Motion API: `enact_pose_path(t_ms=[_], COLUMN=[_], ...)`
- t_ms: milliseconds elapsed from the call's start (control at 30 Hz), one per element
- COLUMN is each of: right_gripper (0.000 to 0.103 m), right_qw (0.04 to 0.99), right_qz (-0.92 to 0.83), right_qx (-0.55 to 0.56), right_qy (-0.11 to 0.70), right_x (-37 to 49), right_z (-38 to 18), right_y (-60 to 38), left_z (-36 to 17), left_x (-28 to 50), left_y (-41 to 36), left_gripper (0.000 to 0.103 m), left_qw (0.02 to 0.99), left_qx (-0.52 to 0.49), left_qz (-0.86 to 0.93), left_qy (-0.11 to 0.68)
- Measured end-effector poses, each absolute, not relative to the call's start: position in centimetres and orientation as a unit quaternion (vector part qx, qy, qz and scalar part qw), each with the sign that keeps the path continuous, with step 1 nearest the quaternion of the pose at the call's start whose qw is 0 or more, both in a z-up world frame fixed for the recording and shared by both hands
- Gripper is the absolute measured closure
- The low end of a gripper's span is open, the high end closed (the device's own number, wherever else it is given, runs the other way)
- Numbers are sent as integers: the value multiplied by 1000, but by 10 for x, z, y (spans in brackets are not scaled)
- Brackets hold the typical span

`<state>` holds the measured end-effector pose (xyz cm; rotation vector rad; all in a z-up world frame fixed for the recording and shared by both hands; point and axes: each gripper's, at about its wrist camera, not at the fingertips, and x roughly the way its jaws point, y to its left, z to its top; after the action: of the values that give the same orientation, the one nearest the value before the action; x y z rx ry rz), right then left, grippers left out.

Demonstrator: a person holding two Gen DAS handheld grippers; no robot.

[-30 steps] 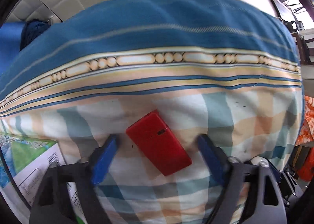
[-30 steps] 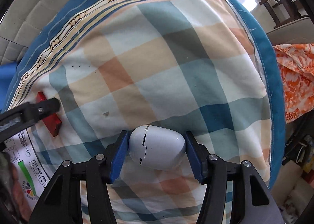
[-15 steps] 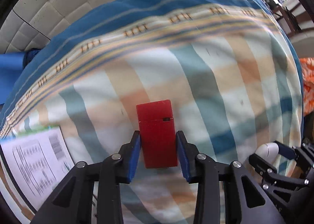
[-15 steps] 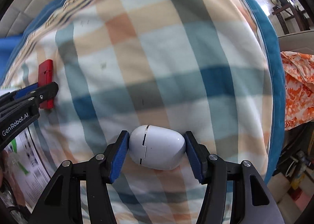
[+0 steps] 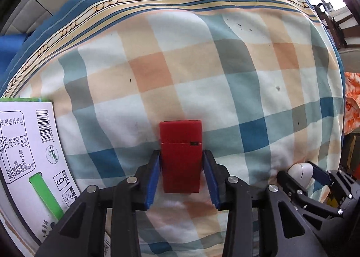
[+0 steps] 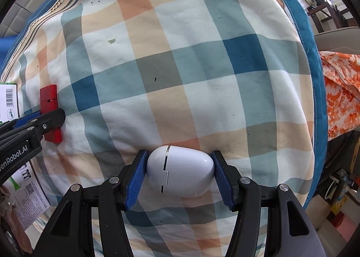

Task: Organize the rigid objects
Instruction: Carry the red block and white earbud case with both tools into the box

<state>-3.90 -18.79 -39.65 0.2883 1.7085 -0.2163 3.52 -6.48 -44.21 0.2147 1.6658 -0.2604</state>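
Left gripper (image 5: 181,175) clamps red box (image 5: 180,155) — pads on both long sides, box long axis runs straight ahead along fingers, far half sticks out past tips. Box seems lifted off checked cloth (image 5: 225,90), not sure.

Right gripper (image 6: 177,175) clamps white case (image 6: 179,171) — long axis lies across, pads on its two ends.

Carton (image 5: 24,144) lies left of left gripper, near. Left gripper is nearer to it; right gripper must pass over left one.
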Motion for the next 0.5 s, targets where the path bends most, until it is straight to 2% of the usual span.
enact_pose_path(t_ms=[233, 333, 500], right_gripper=[43, 43, 44], right_qw=[652, 656, 667], right_qz=[-112, -107, -94], right_qx=[117, 122, 132], right_qy=[740, 737, 727], right_x=[-37, -30, -46], right_z=[-396, -403, -378], right_y=[-181, -185, -179], left_z=[-441, -422, -395], left_x=[56, 52, 30], left_y=[-77, -75, -80], left_gripper=[72, 72, 72], left_qw=[675, 681, 700], left_qx=[101, 106, 98], left_qz=[-110, -112, -128], left_qy=[722, 716, 696])
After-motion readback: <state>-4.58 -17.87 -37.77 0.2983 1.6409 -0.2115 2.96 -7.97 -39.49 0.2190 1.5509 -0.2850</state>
